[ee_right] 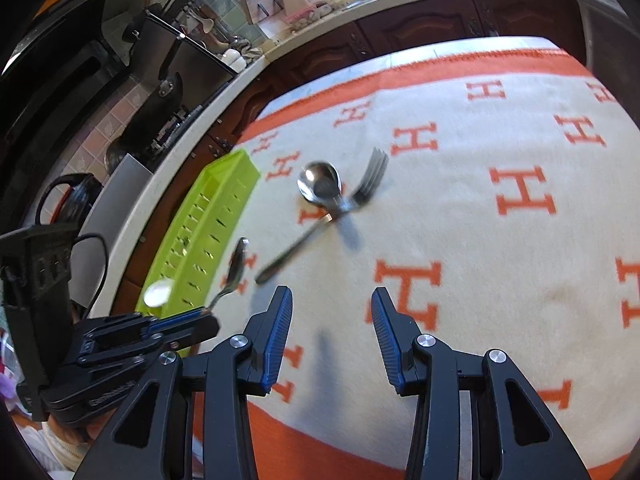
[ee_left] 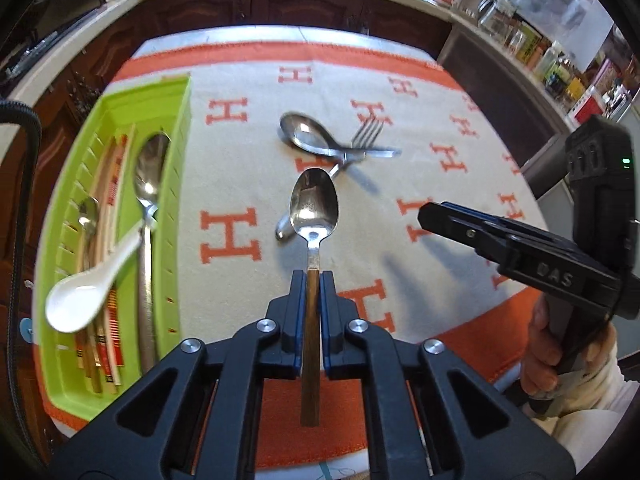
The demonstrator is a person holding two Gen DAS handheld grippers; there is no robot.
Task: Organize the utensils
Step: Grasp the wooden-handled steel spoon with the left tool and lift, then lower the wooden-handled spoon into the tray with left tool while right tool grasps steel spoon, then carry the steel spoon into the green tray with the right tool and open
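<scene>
My left gripper (ee_left: 313, 280) is shut on the wooden handle of a metal spoon (ee_left: 314, 204) and holds it above the cloth; the spoon also shows in the right wrist view (ee_right: 236, 264). A green utensil tray (ee_left: 176, 168) lies at the left with a white ceramic spoon (ee_left: 88, 292), metal spoons and chopsticks in it. A pile of a metal spoon (ee_left: 308, 132) and a fork (ee_left: 366, 134) lies on the cloth further out. My right gripper (ee_right: 331, 308) is open and empty above the cloth; in the left wrist view it (ee_left: 440, 216) is at the right.
The table is covered by a white cloth (ee_right: 480, 240) with orange H letters and an orange border. Kitchen counters with jars and appliances run behind the table. The tray (ee_right: 208, 232) lies along the table's left edge.
</scene>
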